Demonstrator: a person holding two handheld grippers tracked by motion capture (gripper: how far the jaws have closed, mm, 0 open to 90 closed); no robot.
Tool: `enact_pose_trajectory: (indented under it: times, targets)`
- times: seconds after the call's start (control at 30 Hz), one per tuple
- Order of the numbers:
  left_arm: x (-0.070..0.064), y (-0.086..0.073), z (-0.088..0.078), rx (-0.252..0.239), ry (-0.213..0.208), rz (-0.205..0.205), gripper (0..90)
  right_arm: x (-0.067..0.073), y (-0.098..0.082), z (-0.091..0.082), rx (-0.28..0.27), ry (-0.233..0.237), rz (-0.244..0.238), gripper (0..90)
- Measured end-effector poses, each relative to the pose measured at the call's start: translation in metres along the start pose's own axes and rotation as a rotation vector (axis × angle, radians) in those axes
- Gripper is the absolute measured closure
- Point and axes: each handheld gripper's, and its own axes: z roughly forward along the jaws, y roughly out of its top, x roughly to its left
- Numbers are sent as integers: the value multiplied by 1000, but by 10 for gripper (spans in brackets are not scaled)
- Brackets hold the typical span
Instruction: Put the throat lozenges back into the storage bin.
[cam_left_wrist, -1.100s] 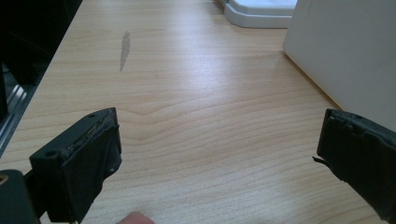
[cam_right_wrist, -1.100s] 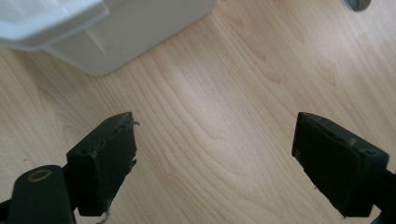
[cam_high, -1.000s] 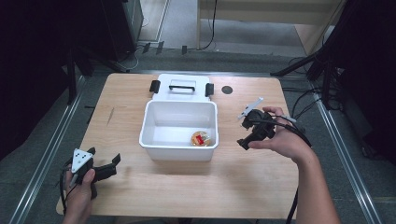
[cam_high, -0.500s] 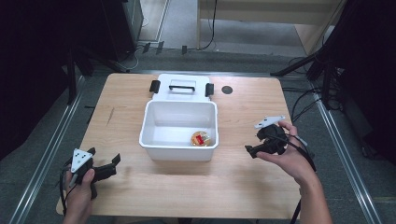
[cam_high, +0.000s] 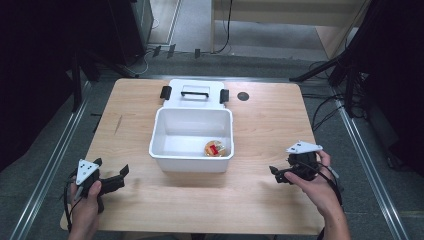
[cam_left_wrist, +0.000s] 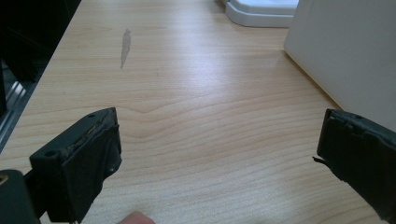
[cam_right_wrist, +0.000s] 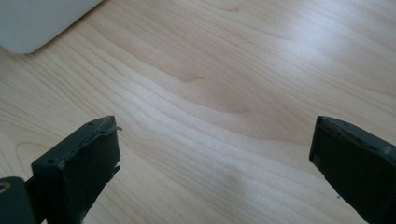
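Note:
A white bin (cam_high: 159, 134) stands in the middle of the wooden table, with a small yellow and red object (cam_high: 215, 148) in its near right corner. My left gripper (cam_high: 112, 166) rests low at the table's near left, open, and bare wood shows between its jaws (cam_left_wrist: 217, 140). The bin's wall (cam_left_wrist: 345, 51) rises at the right of the left gripper view. My right gripper (cam_high: 275, 175) hovers low to the right of the bin and points left. Its jaws have just been opening and stand wide with nothing between them (cam_right_wrist: 215, 140).
The bin's white lid (cam_high: 195, 91), with black latches, lies flat just behind the bin. A small black round spot (cam_high: 243, 96) sits on the table to the right of the lid. Dark floor, cables and stands surround the table.
My right hand has come down and toward the near edge, away from the bin's right rim. Its jaws now stand wider. The left hand has kept still.

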Motion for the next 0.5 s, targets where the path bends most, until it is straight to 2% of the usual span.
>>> enact_pose_trajectory:
  times: [0.03,0.07,0.13,0.23,0.43,0.47,0.5]
  targets:
    - [0,0,0,0,-3,-5,2,-1,-5,1,-10,0,4,7]
    - [0,0,0,1,-4,-9,2,-2,-14,2,-20,2,29,6]
    - [1,0,0,1,-6,-12,2,-3,-17,2,-24,-2,34,6]
    - [0,0,1,2,-2,-7,2,-6,-32,3,-48,-12,62,5]
    - [-1,0,0,3,6,4,2,-15,-57,-1,-94,-48,124,5]
    - [-1,0,0,3,5,4,2,-18,-66,-4,-120,-59,151,5]
    - [-1,0,0,3,5,4,2,-18,-66,-4,-120,-59,151,5]
